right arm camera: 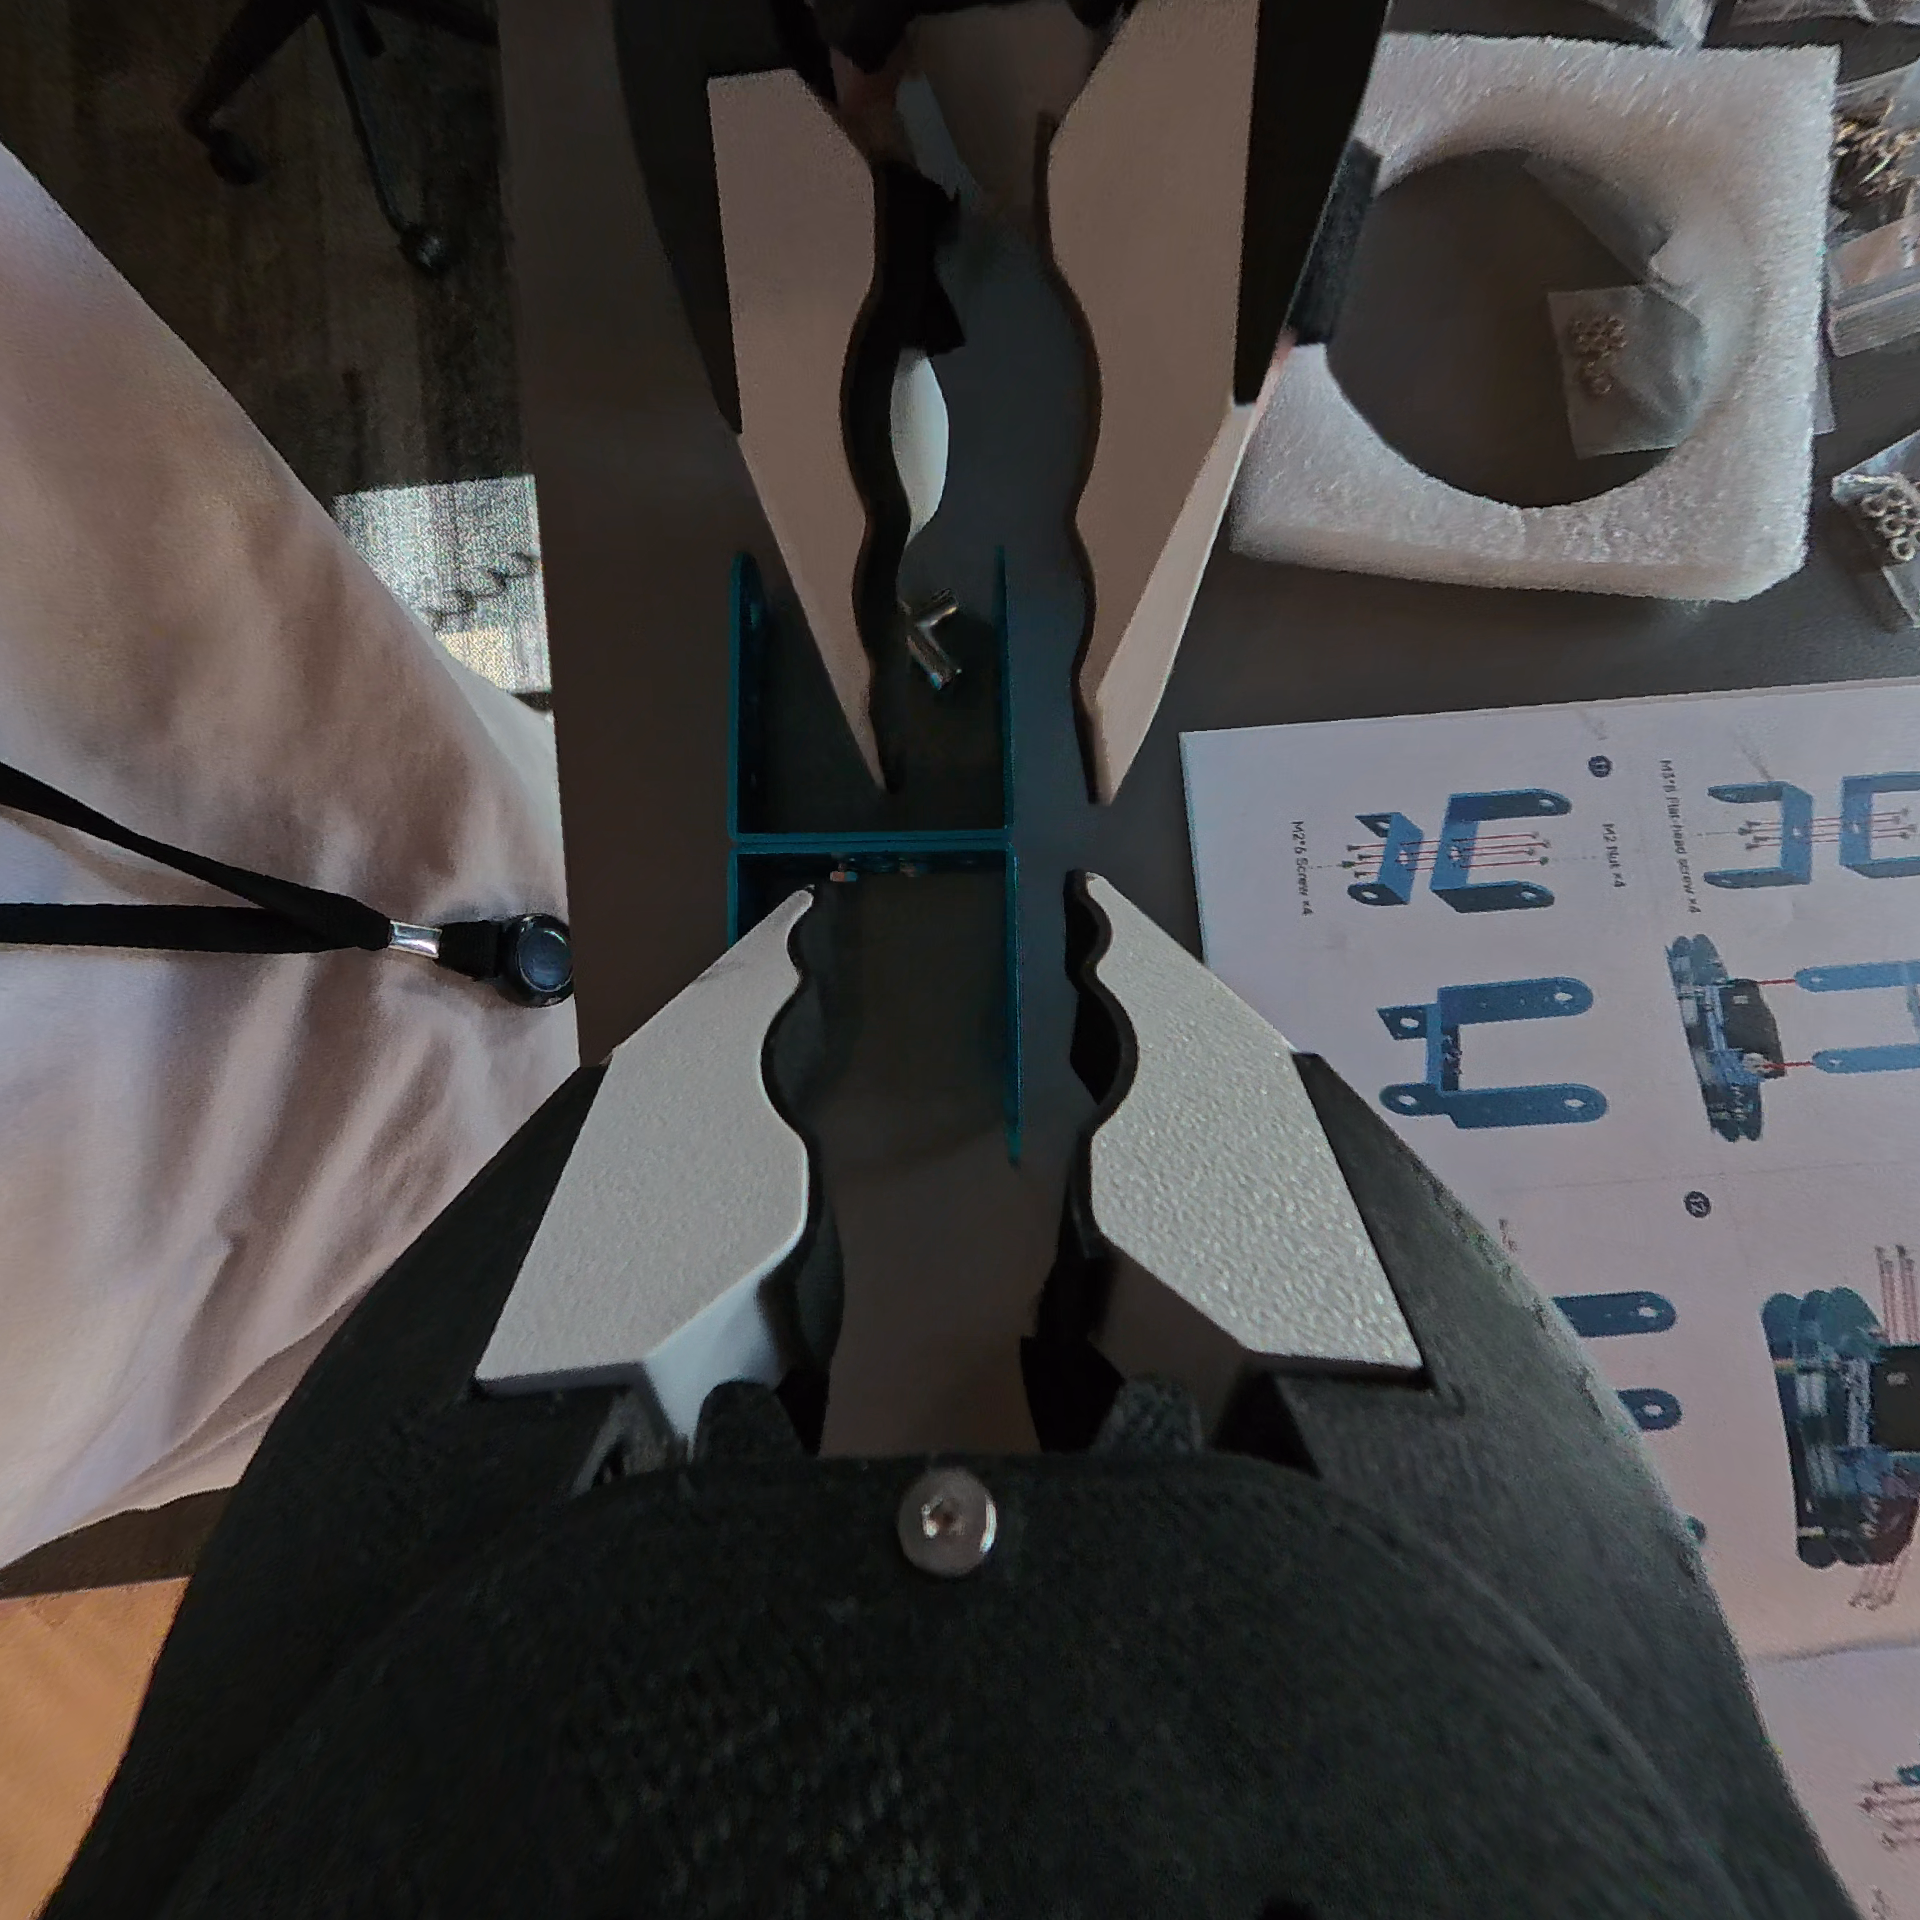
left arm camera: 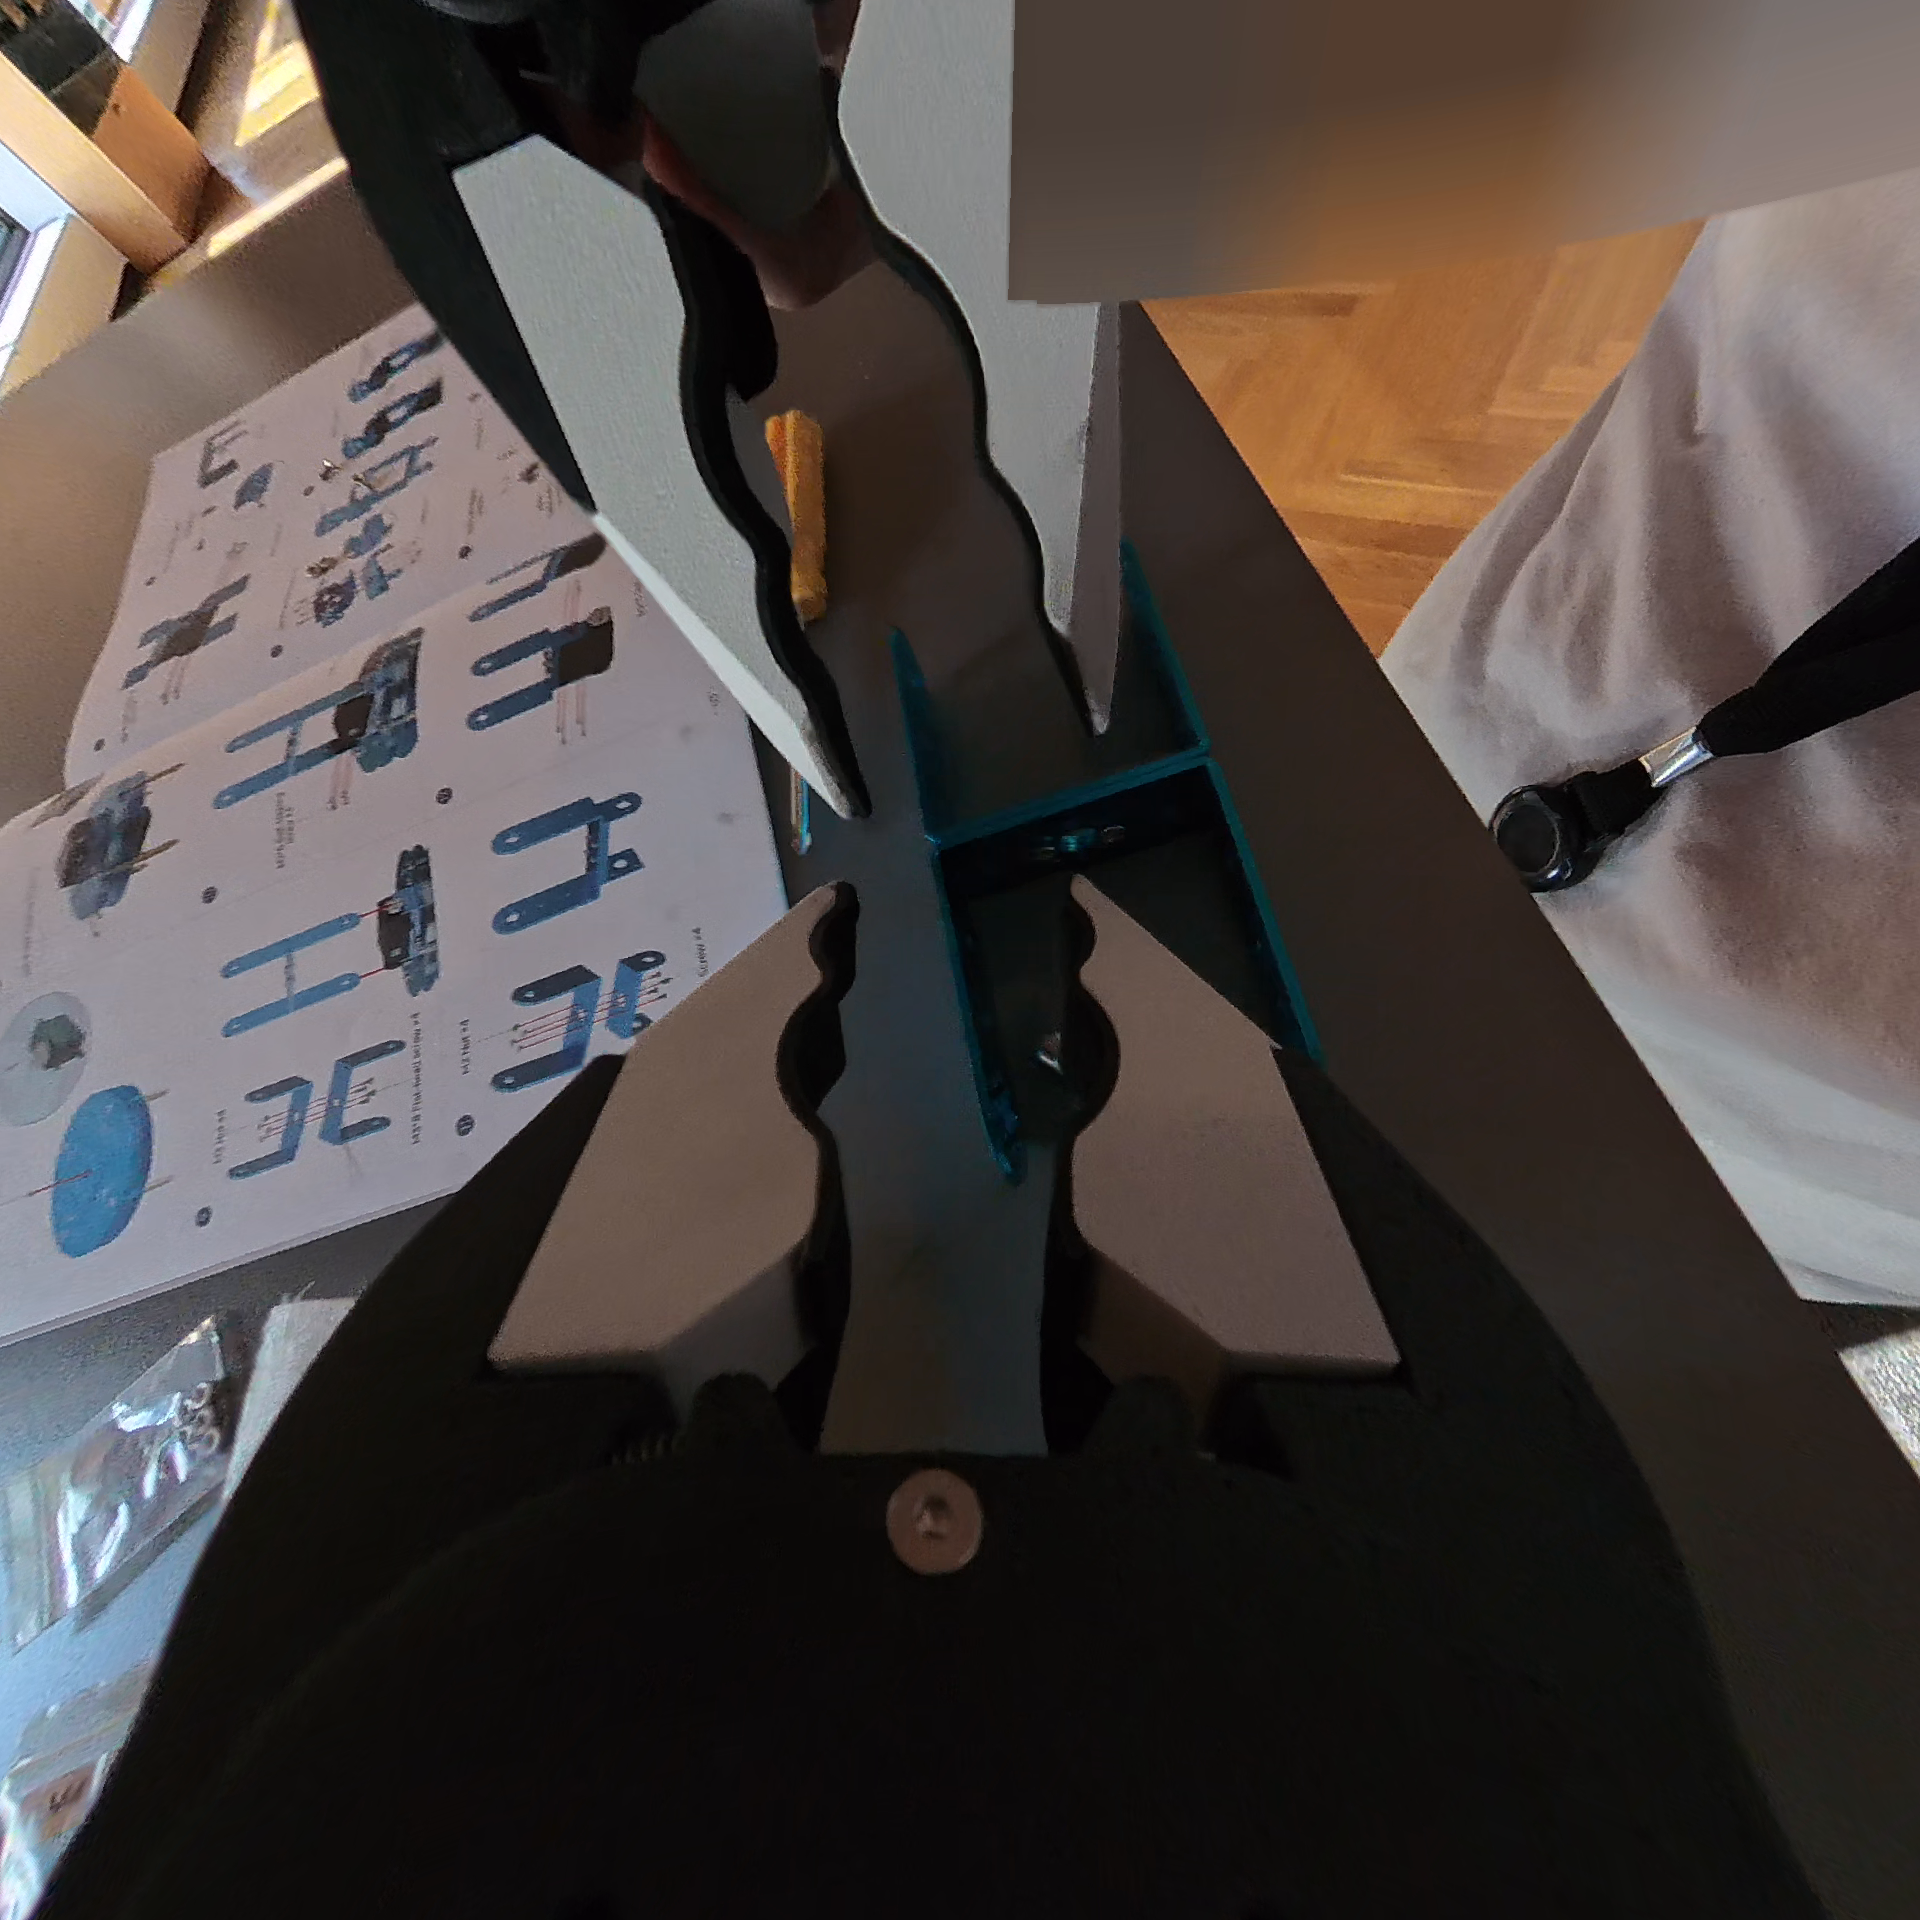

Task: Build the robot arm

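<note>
Two teal metal U-brackets (left arm camera: 1091, 802) stand joined back to back on the dark table (left arm camera: 1371, 987), forming an H. My left gripper (left arm camera: 966, 891) is open and straddles the near bracket's left wall, its right finger inside the U, close to a small silver angled tool (left arm camera: 1049, 1049). My right gripper (left arm camera: 977, 758) faces it from the far side. In the right wrist view my right gripper (right arm camera: 940, 891) is open around the right wall of the brackets (right arm camera: 1013, 987). The left gripper (right arm camera: 994, 784) is opposite, with the silver tool (right arm camera: 930, 634) between its fingers.
An open assembly manual (left arm camera: 364, 831) (right arm camera: 1558, 1039) lies beside the brackets. A yellow screwdriver handle (left arm camera: 800, 509) lies behind them. A white foam block (right arm camera: 1299, 499) with a round hole and bags of hardware (right arm camera: 1881, 520) sit farther off. A person in white wearing a lanyard (right arm camera: 208, 831) is at the table edge. The grippers are tip to tip, or close to it.
</note>
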{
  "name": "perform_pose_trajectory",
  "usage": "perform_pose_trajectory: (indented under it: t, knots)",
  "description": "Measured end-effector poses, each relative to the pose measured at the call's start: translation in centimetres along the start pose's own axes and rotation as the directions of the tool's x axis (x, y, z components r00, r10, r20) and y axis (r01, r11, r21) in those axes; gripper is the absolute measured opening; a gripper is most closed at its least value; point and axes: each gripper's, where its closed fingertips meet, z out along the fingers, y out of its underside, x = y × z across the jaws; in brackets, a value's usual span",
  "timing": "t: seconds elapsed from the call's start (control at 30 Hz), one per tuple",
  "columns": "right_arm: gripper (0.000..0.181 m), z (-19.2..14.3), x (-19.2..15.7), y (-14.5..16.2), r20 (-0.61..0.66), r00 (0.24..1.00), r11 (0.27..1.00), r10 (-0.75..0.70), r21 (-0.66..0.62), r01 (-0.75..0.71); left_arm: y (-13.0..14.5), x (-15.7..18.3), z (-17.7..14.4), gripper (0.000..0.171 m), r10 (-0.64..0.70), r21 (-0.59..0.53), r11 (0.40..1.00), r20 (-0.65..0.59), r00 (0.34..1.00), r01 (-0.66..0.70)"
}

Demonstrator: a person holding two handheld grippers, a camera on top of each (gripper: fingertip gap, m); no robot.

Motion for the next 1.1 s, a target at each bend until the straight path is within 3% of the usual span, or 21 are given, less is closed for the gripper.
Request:
perform_pose_trajectory:
  t: [0.13, 0.2, 0.27, 0.33, 0.4, 0.5, 0.63, 0.73, 0.83, 0.93, 1.0, 1.07, 1.1]
  knots:
    - [0.045, -1.6, 0.2, -0.3, 0.012, 1.0, 0.998, -0.002, 0.059, 0.002, -1.1, -1.9, -2.2, 0.038, -0.071, 0.035, 0.997, 0.067, 0.995, 0.069]
    - [0.045, -2.7, 0.4, -0.2, 0.017, 1.0, 0.995, -0.025, 0.096, 0.023, -2.2, -3.0, -3.9, 0.037, -0.181, 0.066, 0.982, 0.104, 0.978, 0.175]
    - [0.045, -3.8, 0.7, 0.3, 0.021, 0.998, 0.99, -0.064, 0.13, 0.061, -3.6, -3.7, -5.5, 0.039, -0.362, 0.105, 0.931, 0.147, 0.92, 0.35]
    - [0.045, -5.0, 1.0, 0.9, 0.035, 0.992, 0.979, -0.12, 0.17, 0.113, -5.2, -2.9, -6.5, 0.045, -0.54, 0.158, 0.84, 0.145, 0.829, 0.519]
    - [0.045, -6.0, 1.6, 1.6, 0.044, 0.981, 0.961, -0.191, 0.214, 0.178, -6.1, -2.2, -6.7, 0.041, -0.657, 0.246, 0.753, 0.232, 0.717, 0.611]
    - [0.045, -7.3, 2.3, 1.4, 0.029, 0.951, 0.905, -0.307, 0.318, 0.282, -6.6, -1.0, -5.8, 0.042, -0.775, 0.441, 0.632, 0.372, 0.51, 0.638]
    - [0.048, -7.8, 0.9, 0.9, 0.127, 0.893, 0.838, -0.432, 0.423, 0.345, -7.4, 1.6, -3.3, 0.054, -0.86, 0.644, 0.508, 0.41, 0.302, 0.572]
    - [0.049, -7.6, -0.3, 0.4, 0.097, 0.814, 0.737, -0.573, 0.494, 0.461, -7.7, 3.3, -3.0, 0.057, -0.828, 0.689, 0.545, 0.53, 0.181, 0.478]
    - [0.057, -7.2, -1.2, 0.1, -0.006, 0.731, 0.617, -0.682, 0.53, 0.581, -7.1, 5.0, -2.2, 0.066, -0.717, 0.585, 0.643, 0.687, 0.119, 0.494]
    - [0.072, -6.9, -3.0, 1.2, -0.035, 0.671, 0.545, -0.74, 0.554, 0.63, -7.3, 5.5, -0.8, 0.077, -0.703, 0.545, 0.658, 0.692, 0.164, 0.519]
    - [0.082, -6.5, -3.2, 1.7, -0.139, 0.623, 0.478, -0.77, 0.523, 0.706, -7.6, 5.3, -0.2, 0.078, -0.722, 0.559, 0.659, 0.658, 0.215, 0.503]
    - [0.08, -6.1, -3.2, 1.8, -0.241, 0.575, 0.425, -0.782, 0.47, 0.774, -6.9, 5.0, 0.0, 0.078, -0.71, 0.536, 0.674, 0.66, 0.245, 0.508]
    - [0.072, -5.9, -3.2, 1.9, -0.236, 0.591, 0.454, -0.771, 0.448, 0.77, -6.3, 4.8, -0.1, 0.076, -0.694, 0.514, 0.688, 0.672, 0.258, 0.512]
